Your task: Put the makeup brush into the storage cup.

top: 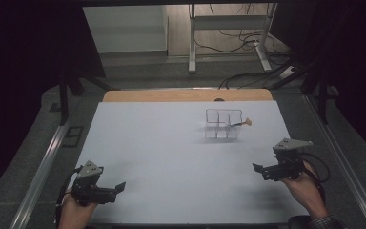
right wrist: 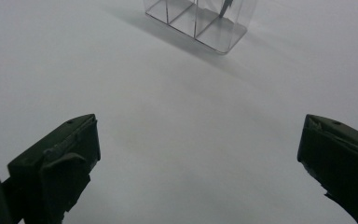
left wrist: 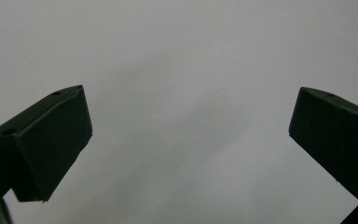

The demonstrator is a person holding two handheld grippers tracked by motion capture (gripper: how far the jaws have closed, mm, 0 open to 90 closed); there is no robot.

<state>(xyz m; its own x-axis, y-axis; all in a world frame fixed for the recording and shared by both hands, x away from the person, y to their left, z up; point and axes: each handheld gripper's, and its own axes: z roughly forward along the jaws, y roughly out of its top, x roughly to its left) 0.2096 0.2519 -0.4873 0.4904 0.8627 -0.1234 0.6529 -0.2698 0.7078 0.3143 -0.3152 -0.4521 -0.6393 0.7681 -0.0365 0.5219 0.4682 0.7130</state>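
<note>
A clear plastic organizer (top: 223,123) with several compartments stands on the white table (top: 171,157), right of centre and toward the back. A brush-like tool with a tan tip (top: 242,123) leans out of its right side. The organizer's base (right wrist: 200,21) shows at the top of the right gripper view. My left gripper (top: 119,187) rests at the front left, open and empty, its jaws wide apart (left wrist: 189,135) over bare table. My right gripper (top: 257,168) is at the front right, open and empty (right wrist: 198,149), pointing toward the organizer from a distance.
A wooden strip (top: 186,95) edges the table's far side. Beyond it are a metal desk frame (top: 228,28) and loose cables (top: 248,43) on the floor. Metal rails (top: 43,167) run along both sides of the table.
</note>
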